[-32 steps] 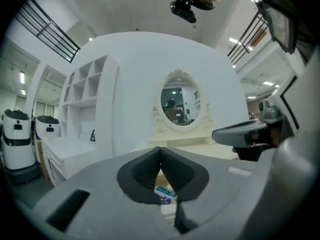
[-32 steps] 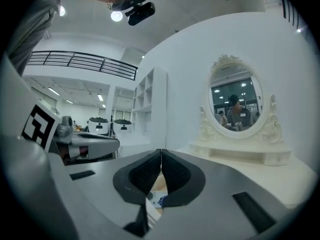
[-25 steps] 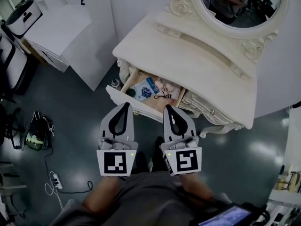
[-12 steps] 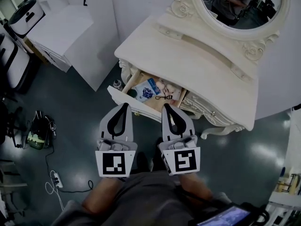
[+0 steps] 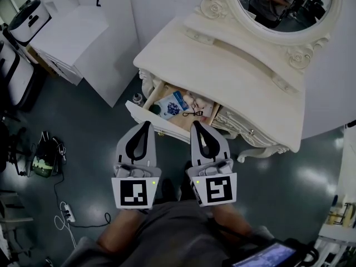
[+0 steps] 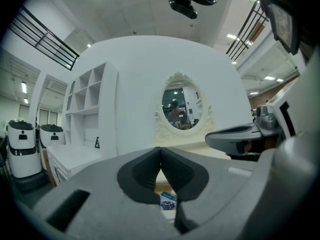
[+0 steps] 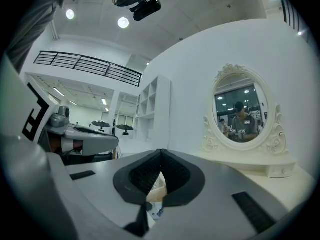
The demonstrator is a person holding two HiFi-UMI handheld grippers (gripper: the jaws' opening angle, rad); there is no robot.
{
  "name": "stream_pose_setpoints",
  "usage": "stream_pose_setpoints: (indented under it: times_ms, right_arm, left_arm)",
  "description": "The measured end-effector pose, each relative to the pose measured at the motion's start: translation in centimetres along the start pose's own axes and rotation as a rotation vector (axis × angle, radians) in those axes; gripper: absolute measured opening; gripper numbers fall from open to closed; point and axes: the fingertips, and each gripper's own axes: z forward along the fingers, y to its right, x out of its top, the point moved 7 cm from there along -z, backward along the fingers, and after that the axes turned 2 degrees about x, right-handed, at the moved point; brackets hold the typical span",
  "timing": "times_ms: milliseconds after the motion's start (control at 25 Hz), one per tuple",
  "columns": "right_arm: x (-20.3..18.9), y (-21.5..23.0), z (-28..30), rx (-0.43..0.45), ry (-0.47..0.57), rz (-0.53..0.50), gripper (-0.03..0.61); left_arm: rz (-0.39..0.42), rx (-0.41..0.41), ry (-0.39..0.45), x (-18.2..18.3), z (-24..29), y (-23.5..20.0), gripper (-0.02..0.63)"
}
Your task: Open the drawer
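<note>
The left tongs (image 5: 147, 123) and the right tongs (image 5: 196, 124) are both pressed together and hold nothing. Their tips lie just before the cream drawer with a wooden inside (image 5: 167, 128), which already stands pulled out of the ornate cream dressing table (image 5: 233, 77). I cannot tell if they touch it. A bump forward could push the drawer shut. A longer pull could bring it off and spill the blue-and-white packet (image 5: 172, 103).

Oval mirror (image 5: 283, 4) (ornate frame); power strip (image 5: 65, 209) on floor (image 5: 94, 149).
</note>
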Motion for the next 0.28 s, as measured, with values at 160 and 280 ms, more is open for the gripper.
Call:
stream_pose_setpoints:
  times_ms: [160, 280]
  right_arm:
    - [-0.24, -0.06, -0.01, -0.005, 0.001, -0.002, 0.012]
    - [-0.36, -0.07, 0.06, -0.007, 0.002, -0.006, 0.012]
  left_arm:
    - [0.0, -0.004, 0.002, -0.32, 0.04, -0.12, 0.015]
    - [0.006, -0.008, 0.004, -0.49, 0.09, -0.22, 0.015]
